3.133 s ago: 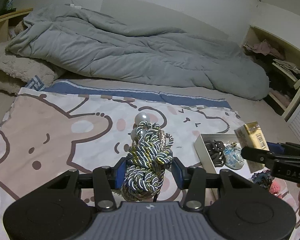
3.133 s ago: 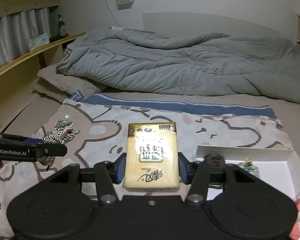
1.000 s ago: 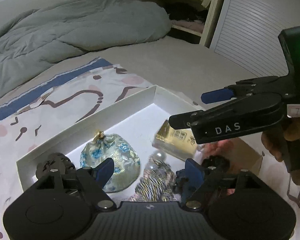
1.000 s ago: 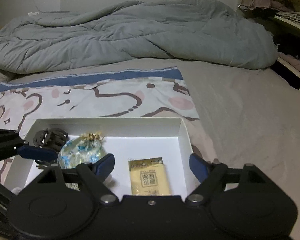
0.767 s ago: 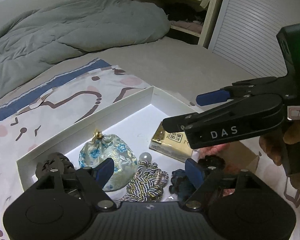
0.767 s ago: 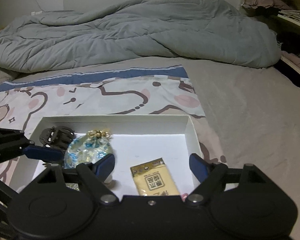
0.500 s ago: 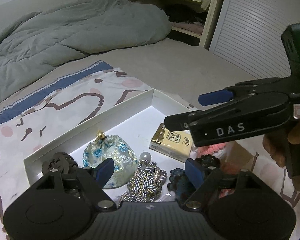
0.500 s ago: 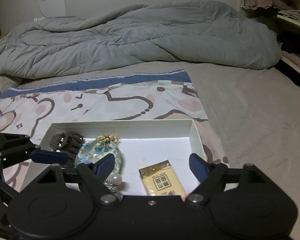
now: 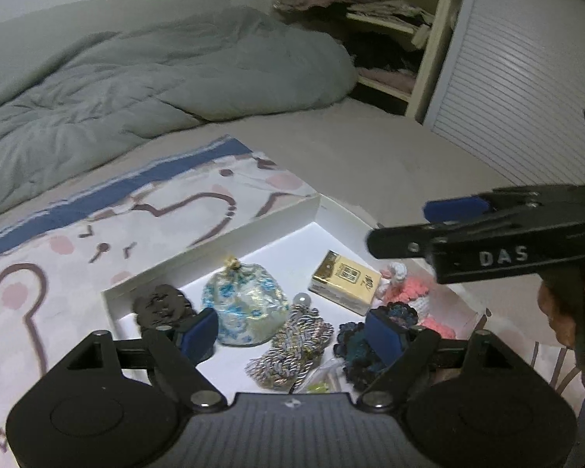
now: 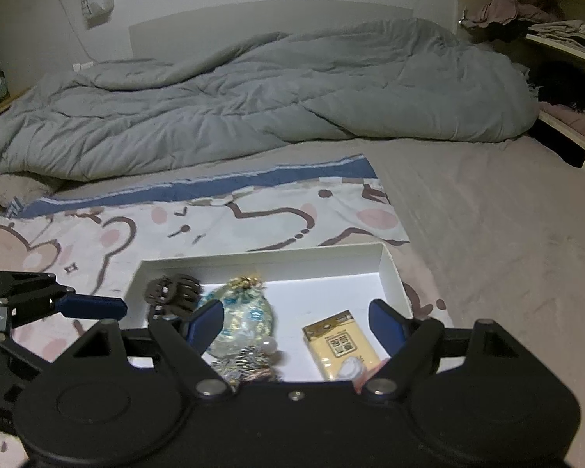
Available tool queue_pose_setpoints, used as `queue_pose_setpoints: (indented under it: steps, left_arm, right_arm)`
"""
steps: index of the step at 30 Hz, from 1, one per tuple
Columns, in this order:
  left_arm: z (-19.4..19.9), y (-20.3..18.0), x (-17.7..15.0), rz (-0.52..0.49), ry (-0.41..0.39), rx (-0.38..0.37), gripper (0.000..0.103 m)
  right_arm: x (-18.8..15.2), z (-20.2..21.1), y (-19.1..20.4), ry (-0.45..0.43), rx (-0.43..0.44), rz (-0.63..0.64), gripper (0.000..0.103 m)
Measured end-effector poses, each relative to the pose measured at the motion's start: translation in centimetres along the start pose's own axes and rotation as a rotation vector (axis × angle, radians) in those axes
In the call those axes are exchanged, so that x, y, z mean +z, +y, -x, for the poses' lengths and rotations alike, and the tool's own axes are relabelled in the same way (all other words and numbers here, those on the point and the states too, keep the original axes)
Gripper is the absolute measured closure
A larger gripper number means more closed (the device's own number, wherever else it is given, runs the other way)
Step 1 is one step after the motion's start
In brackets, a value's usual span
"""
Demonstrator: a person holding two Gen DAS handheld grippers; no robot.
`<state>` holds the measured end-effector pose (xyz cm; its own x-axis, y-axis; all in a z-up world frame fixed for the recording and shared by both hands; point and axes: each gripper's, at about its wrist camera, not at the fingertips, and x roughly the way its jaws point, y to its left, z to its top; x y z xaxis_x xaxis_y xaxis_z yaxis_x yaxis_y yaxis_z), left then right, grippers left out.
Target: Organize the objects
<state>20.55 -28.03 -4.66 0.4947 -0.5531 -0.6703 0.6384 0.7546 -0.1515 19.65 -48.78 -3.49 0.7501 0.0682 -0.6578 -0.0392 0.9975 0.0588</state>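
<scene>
Now, from the left wrist, the left gripper (image 9: 292,331) hangs over the white box (image 9: 214,241), jaws just widened and holding nothing; the braided cord (image 9: 292,345) lies in the box beside the brocade pouch (image 9: 245,308) and yellow packet (image 9: 345,280). From the right wrist, the right gripper (image 10: 296,321) is spread and empty above the packet (image 10: 341,345), the black hair claw (image 10: 171,294) at the box's left end.
</scene>
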Motion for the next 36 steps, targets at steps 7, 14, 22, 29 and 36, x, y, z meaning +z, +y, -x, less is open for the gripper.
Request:
queue_pose_setpoints:
  steps: [7, 14, 22, 29, 36]
  left_arm:
    - [4.5, 1.1, -0.7, 0.051, -0.049, 0.056, 0.008]
    - [8.8, 1.9, -1.5, 0.104, -0.102, 0.137, 0.005]
    - [12.5, 2.3, -2.8, 0.122, -0.121, 0.207, 0.004]
    - [14.8, 2.5, -4.3, 0.131, -0.135, 0.232, 0.001]
    - [16.2, 2.5, -5.7, 0.116, -0.156, 0.258, 0.0]
  right_arm:
    - [-0.3, 3.3, 1.4, -0.027, -0.001, -0.017, 0.019]
    - [-1.4, 6.9, 3.0, -0.062, -0.013, -0.024, 0.012]
    - [-3.0, 9.8, 4.0, -0.082, -0.055, -0.04, 0.002]
    - [-4.4, 12.2, 4.7, -0.091, -0.067, -0.06, 0.0]
    - [-6.1, 14.2, 5.4, -0.111, -0.086, -0.072, 0.0]
